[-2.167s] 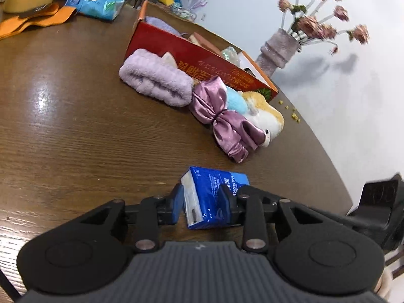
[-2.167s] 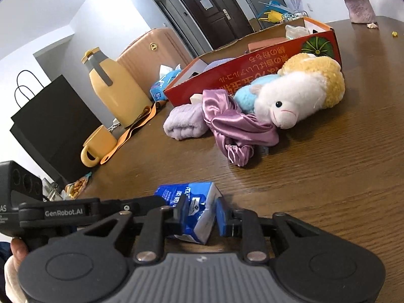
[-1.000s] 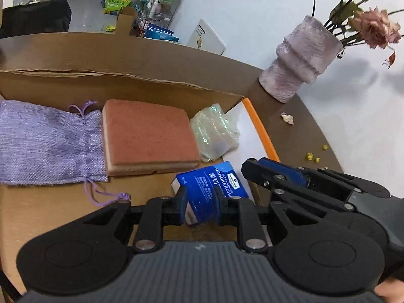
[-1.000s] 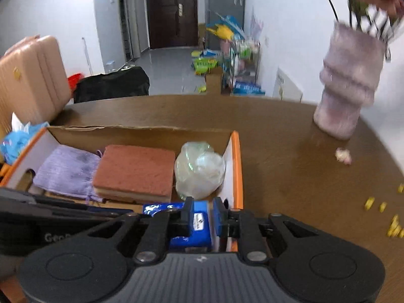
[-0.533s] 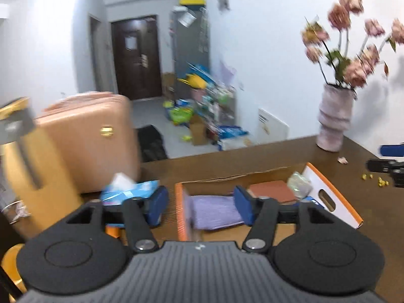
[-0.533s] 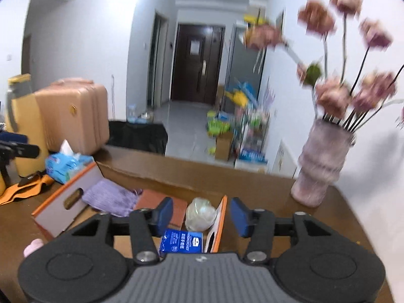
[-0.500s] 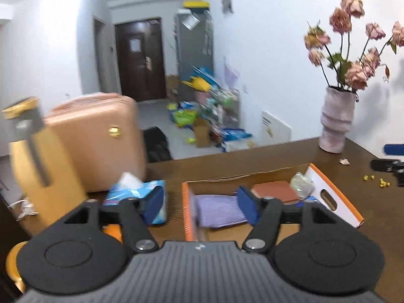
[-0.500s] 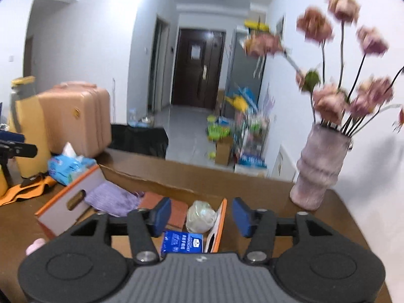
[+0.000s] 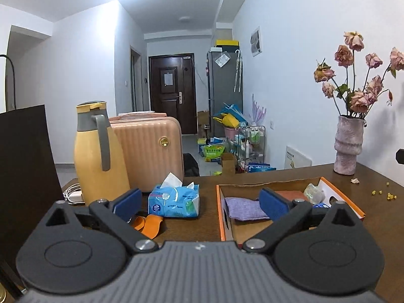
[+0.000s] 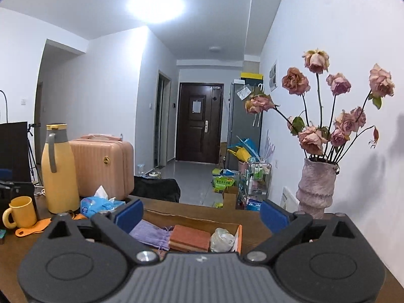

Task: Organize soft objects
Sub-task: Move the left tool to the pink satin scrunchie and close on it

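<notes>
Cardboard, orange-rimmed, is where your work is collecting: the open box (image 9: 353, 208) sits on the brown surface (image 9: 207, 229) at about 3 o'clock in the left wrist view and dead ahead, low, in the right one. Inside it you can make out a lilac drawstring pouch (image 9: 243, 207), a terracotta sponge block (image 10: 190, 237), a crumpled clear bag (image 10: 222, 238) and, just showing by the right wall in the left view, a blue tissue pack (image 9: 322, 205). Your left hand-held gripper (image 9: 202, 199) is spread wide with nothing between its blue pads — the right hand-held gripper (image 10: 202, 214) stands the same, empty and raised above the box. That reads as the gap between one placement and the next pick. No loose soft item shows on the surface in either view; the blue packet of wipes (image 9: 174, 199) at 11 o'clock beside the yellow thermos (image 9: 99, 156) may or may not count. Your next move calls for tipping one camera down to find what remains outside the box, then coming in low with the jaws wide — soft things squash, so close around the bulk, not a loose edge.
</notes>
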Motion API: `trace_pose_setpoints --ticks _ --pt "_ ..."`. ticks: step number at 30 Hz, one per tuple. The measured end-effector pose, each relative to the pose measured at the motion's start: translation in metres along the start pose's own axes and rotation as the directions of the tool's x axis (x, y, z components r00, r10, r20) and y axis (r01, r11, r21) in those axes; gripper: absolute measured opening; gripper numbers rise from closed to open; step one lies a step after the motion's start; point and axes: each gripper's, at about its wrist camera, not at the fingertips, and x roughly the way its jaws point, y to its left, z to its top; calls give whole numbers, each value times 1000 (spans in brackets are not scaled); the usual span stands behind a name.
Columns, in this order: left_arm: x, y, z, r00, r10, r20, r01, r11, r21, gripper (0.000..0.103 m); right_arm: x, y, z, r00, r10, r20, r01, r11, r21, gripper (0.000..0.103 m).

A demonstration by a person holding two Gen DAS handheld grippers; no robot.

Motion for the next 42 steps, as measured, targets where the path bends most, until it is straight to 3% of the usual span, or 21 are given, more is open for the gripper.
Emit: trace_pose_setpoints --ticks 6,14,16,20,26,29,33,36,38,39,42 --pt "-38 -2 -25 999 22 24 -21 999 -28 103 -38 15 -24 1000 -9 21 8 999 32 100" --pt "-119 -9 -106 998 -51 21 53 996 -75 103 -125 52 -112 1000 22 -4 -21 998 55 102" --pt "-130 -10 -123 998 -56 -12 55 995 -81 103 -144 58 -135 999 29 -36 -25 995 98 103" --pt "-133 -18 -138 995 -73 -62 71 997 -44 103 -158 64 -158 991 77 -112 -64 991 121 103" --pt "-107 -25 -138 991 -89 -101 85 995 -48 103 -145 65 -154 991 73 -112 -57 989 139 101" --pt "-90 -27 -140 988 -91 -128 86 995 -41 103 -115 77 -154 980 125 -156 -107 987 120 88" --pt "-64 -30 -137 983 -99 -155 95 995 -31 103 -57 99 -151 967 152 -204 -140 988 73 56" --pt "-48 -33 -130 984 -98 -149 97 995 -9 103 -13 114 -152 959 148 -242 -146 989 26 47" --pt "-39 -35 -127 984 -104 -146 104 995 -4 103 7 125 -156 949 169 -265 -178 984 -11 26" --pt "-35 -36 -125 983 -110 -146 110 994 -7 103 12 130 -159 940 190 -285 -208 978 -33 8" --pt "-20 -41 -123 976 -156 -154 154 988 -23 103 2 147 -169 910 267 -318 -320 939 -126 4"
